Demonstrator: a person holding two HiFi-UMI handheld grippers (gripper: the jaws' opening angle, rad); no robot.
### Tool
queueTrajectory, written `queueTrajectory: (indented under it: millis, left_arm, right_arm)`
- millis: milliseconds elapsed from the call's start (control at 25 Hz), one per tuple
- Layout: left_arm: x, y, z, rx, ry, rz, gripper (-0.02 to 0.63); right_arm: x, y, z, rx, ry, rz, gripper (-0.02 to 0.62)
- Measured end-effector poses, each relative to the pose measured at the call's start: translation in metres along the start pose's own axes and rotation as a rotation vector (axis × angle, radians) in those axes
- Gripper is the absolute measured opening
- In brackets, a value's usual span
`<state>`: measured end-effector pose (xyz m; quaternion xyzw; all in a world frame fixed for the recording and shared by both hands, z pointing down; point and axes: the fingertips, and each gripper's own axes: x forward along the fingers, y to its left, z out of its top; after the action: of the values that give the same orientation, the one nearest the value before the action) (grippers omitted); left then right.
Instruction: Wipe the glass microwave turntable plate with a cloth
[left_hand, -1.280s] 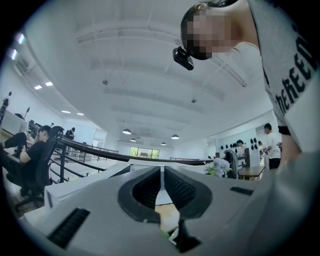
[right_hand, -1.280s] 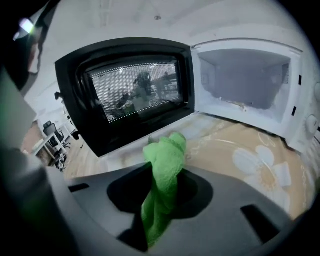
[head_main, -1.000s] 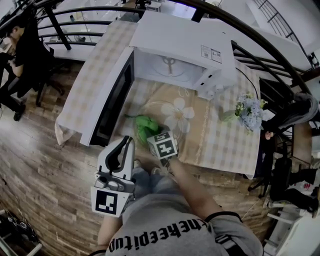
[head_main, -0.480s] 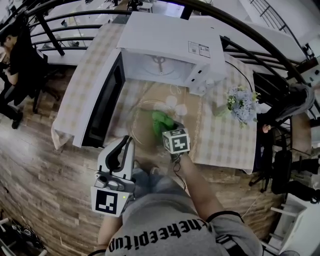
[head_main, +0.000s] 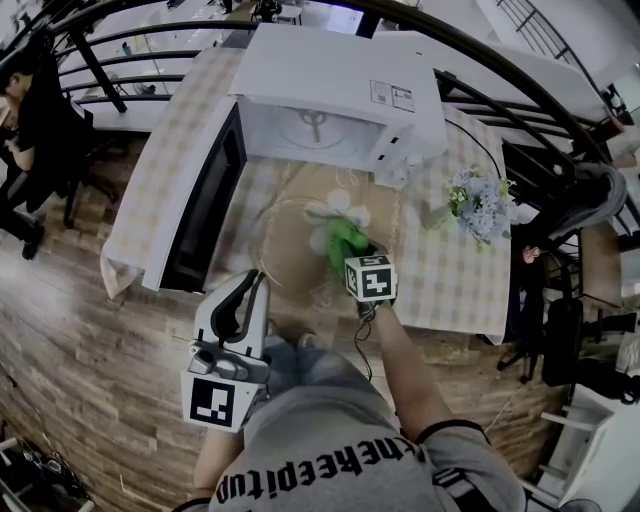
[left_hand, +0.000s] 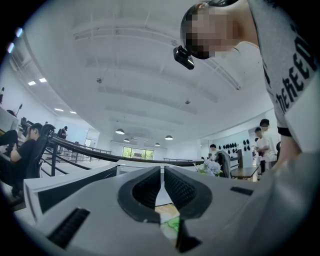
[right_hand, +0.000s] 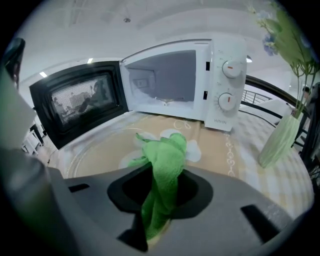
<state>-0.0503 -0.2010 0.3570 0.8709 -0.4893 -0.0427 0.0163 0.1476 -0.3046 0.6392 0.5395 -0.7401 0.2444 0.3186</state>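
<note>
Right gripper (head_main: 352, 255) – jaws clamped on a crumpled bright-green cloth (head_main: 338, 238), which hangs from between them onto the plate in the right gripper view. Round clear glass microwave turntable plate (head_main: 272, 240) – flat on a beige flower-print placemat (head_main: 392, 215) on the checked-cloth table (head_main: 165, 150), in front of the oven; the cloth touches it toward its 3 o'clock side in the head view. White microwave oven (head_main: 330, 85) at the plate's 12 o'clock, cavity bare, its dark-windowed door (head_main: 205, 200) swung open at 9 o'clock. Pale glass vase of blue and white flowers (head_main: 480, 212) at 3 o'clock, well apart from the plate. Left gripper (head_main: 252, 285) at 6 o'clock, off the table edge by the person's lap, tilted up; jaws together, nothing between them.
</note>
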Motion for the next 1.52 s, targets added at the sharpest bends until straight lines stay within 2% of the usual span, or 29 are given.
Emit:
queueTrajectory:
  millis: [160,240,400,520,600,760,840,920,1080,1520]
  left_arm:
    - [-0.003,0.001,-0.001,0.0,0.007,0.004,0.025]
    - [-0.004,0.003,-0.002,0.0,0.01,0.01,0.025]
    - [-0.003,0.004,-0.001,-0.002,0.007,0.02,0.025]
    - [-0.002,0.004,-0.002,0.0,0.008,0.022,0.025]
    - [-0.002,0.004,-0.003,0.0,0.013,0.025,0.025]
    - [-0.003,0.006,-0.003,0.001,0.012,0.038,0.025]
    - [0.002,0.009,0.011,0.007,-0.046,0.058,0.025]
    - [0.006,0.01,0.023,0.006,-0.087,0.066,0.025]
    - [0.007,0.009,0.019,0.008,-0.064,0.065,0.025]
    - [0.017,-0.009,0.024,0.003,-0.099,0.01,0.025]
  right_arm:
    - [-0.005,0.01,0.006,0.022,-0.009,0.019,0.1]
    - [-0.01,0.032,0.011,0.022,-0.037,0.08,0.1]
    - [-0.017,0.103,0.019,-0.007,-0.069,0.245,0.1]
    - [-0.018,0.158,0.012,-0.061,-0.052,0.355,0.1]
    - [-0.014,0.184,0.003,-0.1,-0.034,0.392,0.1]
    - [-0.008,0.195,-0.007,-0.17,-0.043,0.389,0.1]
    - [-0.008,0.19,-0.007,-0.186,-0.042,0.385,0.1]
    - [-0.008,0.18,-0.008,-0.165,-0.033,0.373,0.1]
    - [-0.01,0.154,-0.01,-0.141,-0.03,0.326,0.1]
    - [-0.018,0.071,-0.022,-0.054,-0.027,0.162,0.1]
